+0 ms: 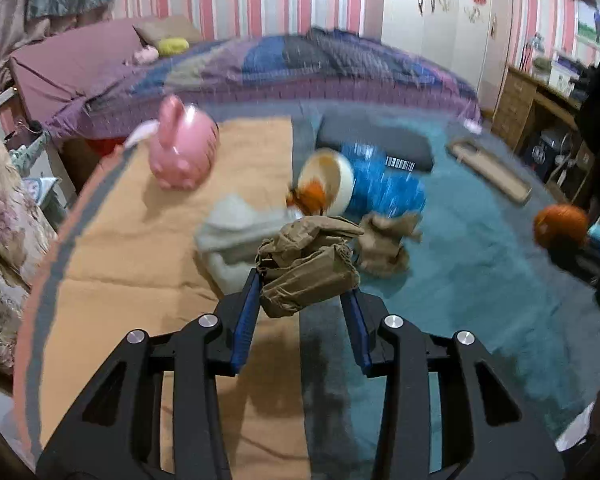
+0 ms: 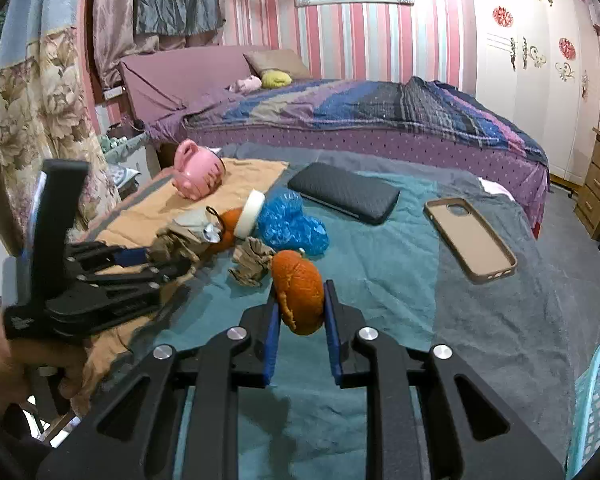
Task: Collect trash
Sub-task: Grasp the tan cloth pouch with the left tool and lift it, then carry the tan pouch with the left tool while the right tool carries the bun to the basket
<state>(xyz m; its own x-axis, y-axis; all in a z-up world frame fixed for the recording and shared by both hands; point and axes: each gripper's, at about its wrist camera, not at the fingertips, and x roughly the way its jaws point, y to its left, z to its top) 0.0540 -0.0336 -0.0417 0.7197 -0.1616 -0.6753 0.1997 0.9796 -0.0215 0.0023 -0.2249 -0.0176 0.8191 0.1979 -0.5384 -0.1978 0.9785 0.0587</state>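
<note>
Tongs status: left tongs (image 1: 304,292) clamp crumpled brown paper (image 1: 306,264), right tongs (image 2: 300,304) clamp orange peel (image 2: 298,296). Remaining litter sits at 12 o'clock of the left tongs: second paper wad (image 1: 384,240), blue plastic bag (image 1: 384,188). Teal table (image 2: 400,300) is bare toward 3 o'clock up to the phone case (image 2: 470,238); basket (image 2: 598,404) at the right edge.

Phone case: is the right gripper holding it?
No, the right gripper clamps orange peel; the phone case lies apart on the blanket.
</note>
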